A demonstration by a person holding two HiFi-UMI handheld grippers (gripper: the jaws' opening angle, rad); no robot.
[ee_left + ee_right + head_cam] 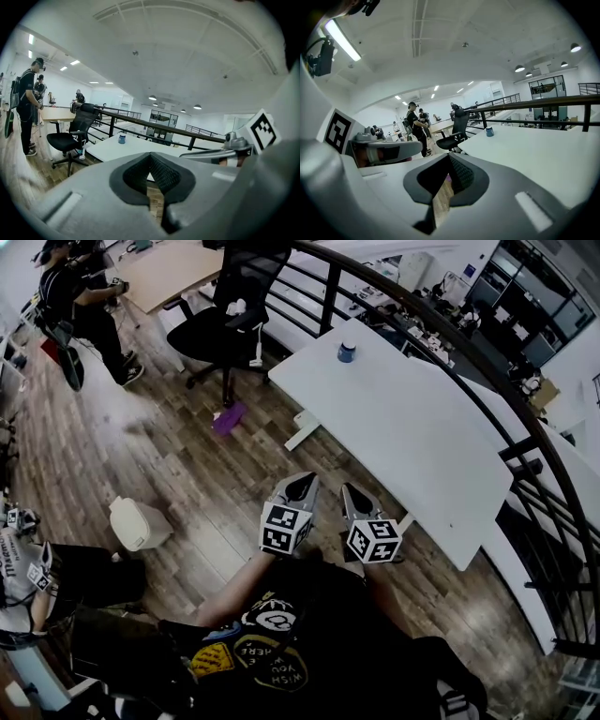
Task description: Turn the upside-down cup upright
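Observation:
A small blue cup (346, 352) stands near the far corner of the long white table (412, 437); it also shows in the left gripper view (122, 138) and the right gripper view (489, 131). Both grippers hang side by side over the wooden floor, short of the table's near edge and far from the cup. My left gripper (302, 486) (151, 157) is shut with nothing between its dark pads. My right gripper (354, 493) (449, 159) is shut and empty too. Both point slightly downward toward the table.
A black office chair (225, 315) stands left of the table's far end, with a purple object (228, 417) on the floor near it. A white container (139, 523) sits on the floor at left. A black railing (487, 418) runs behind the table. A person (80, 296) stands far left.

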